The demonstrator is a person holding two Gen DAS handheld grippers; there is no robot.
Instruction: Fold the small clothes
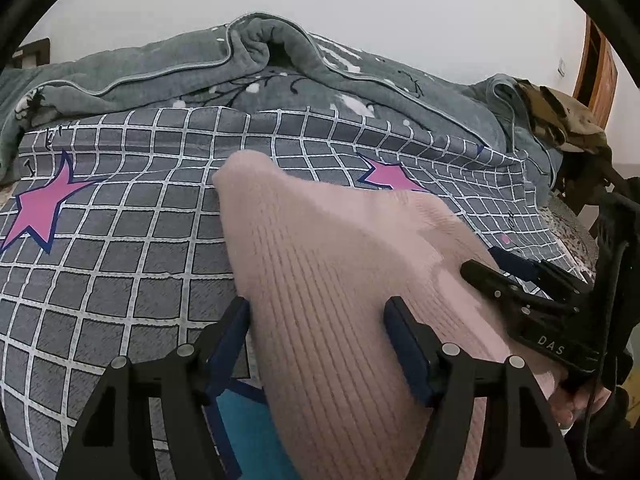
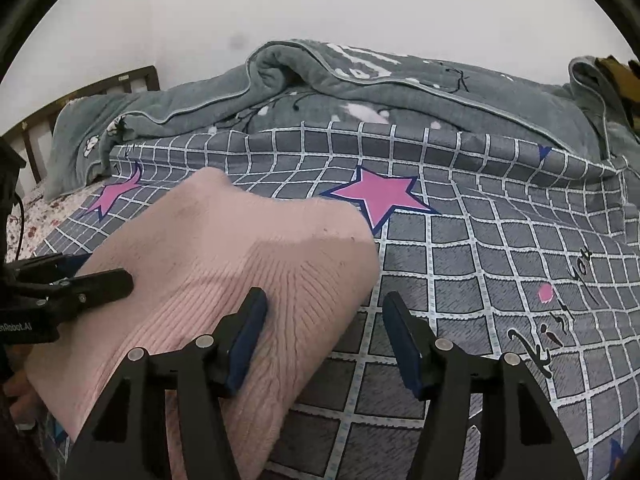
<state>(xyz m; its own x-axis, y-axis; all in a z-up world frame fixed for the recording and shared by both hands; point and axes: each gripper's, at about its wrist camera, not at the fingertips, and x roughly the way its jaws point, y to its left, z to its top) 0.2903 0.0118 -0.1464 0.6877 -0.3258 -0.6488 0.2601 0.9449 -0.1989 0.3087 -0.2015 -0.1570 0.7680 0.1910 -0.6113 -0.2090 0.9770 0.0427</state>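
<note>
Your pink sweater [image 1: 320, 264] lies on the bed, on the grey checked sheet [image 1: 120, 248] with pink stars, and it is already gathered into a narrow bundle. Its ribbed knit runs away from you toward the crumpled grey blanket [image 1: 180, 64] at the far side of the bed.

Your left gripper [image 1: 316, 312] is spread wide. Its left finger sits just beside the left edge of the sweater, and the right finger rests on top of the knit, so the cloth lies between the fingers but nothing pinches it. In the right wrist view this same gripper [image 2: 86, 276] comes in from the left border and lies over the sweater [image 2: 224, 256].

Your right gripper [image 2: 324, 308] is also spread wide and holds nothing. Its left finger touches the right part of the sweater, and its right finger stands over the bare sheet [image 2: 500, 248], apart from the cloth. In the left wrist view you see it [image 1: 492, 264] at the right side, lying against the sweater edge.

A brown patterned cloth [image 1: 560, 116] lies on the blanket at the far right.
</note>
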